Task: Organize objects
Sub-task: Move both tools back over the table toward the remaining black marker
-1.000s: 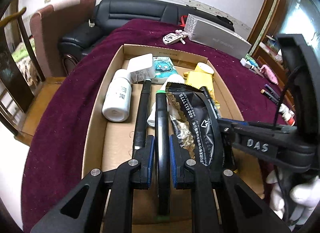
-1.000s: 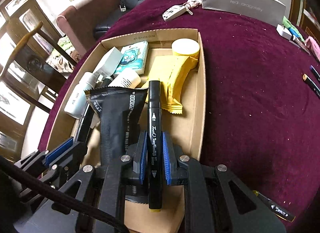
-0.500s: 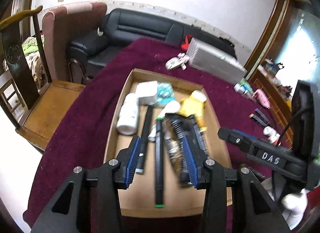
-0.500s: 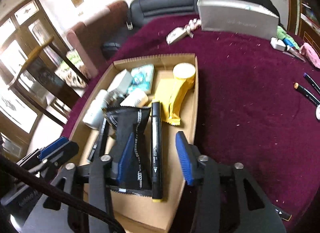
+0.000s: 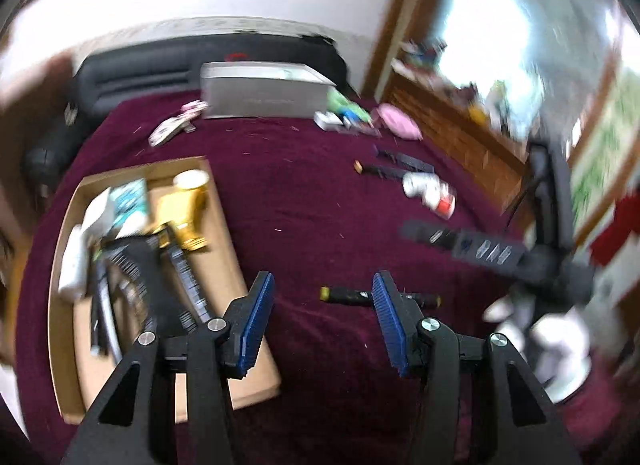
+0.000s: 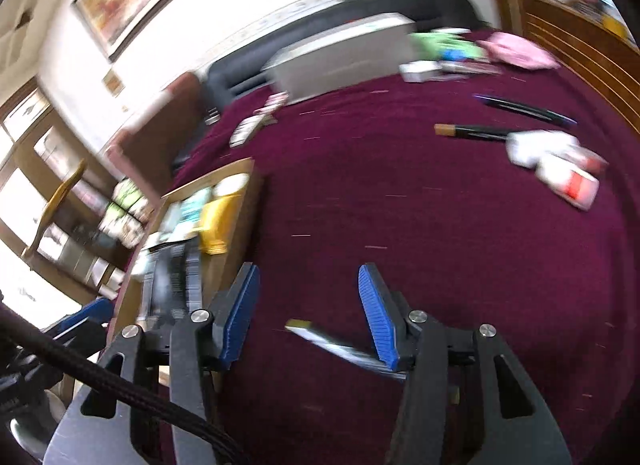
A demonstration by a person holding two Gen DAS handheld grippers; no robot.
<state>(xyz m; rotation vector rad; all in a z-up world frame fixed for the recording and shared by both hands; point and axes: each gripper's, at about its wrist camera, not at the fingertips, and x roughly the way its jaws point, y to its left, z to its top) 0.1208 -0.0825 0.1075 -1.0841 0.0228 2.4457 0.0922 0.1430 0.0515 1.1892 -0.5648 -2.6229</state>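
Now both grippers are empty and spread. The left gripper [image 5: 323, 319] and the right gripper [image 6: 308, 307] each pinched a black marker a second ago; their jaws have just been opening, and nothing is between them now. Both markers lie in the cardboard tray [image 5: 224, 233] beside the black pouch [image 5: 132, 265], so I judge this step of the sorting as done. Both views have swung from the tray to the open cloth on its right side.

Loose things wait there on the maroon tablecloth [image 5: 304, 201]. A dark marker with a yellow end [image 5: 346, 295] lies just ahead of the left gripper, partly hidden behind one finger. Farther away are two more markers [image 6: 472, 131] and small white and red packets [image 6: 560, 169], near the cloth's right edge. The tray's right wall [image 6: 244, 225] stands just beside the right gripper, so a move back needs to go over it. The middle of the cloth is free, with much room for moving. Both pictures are blurred.
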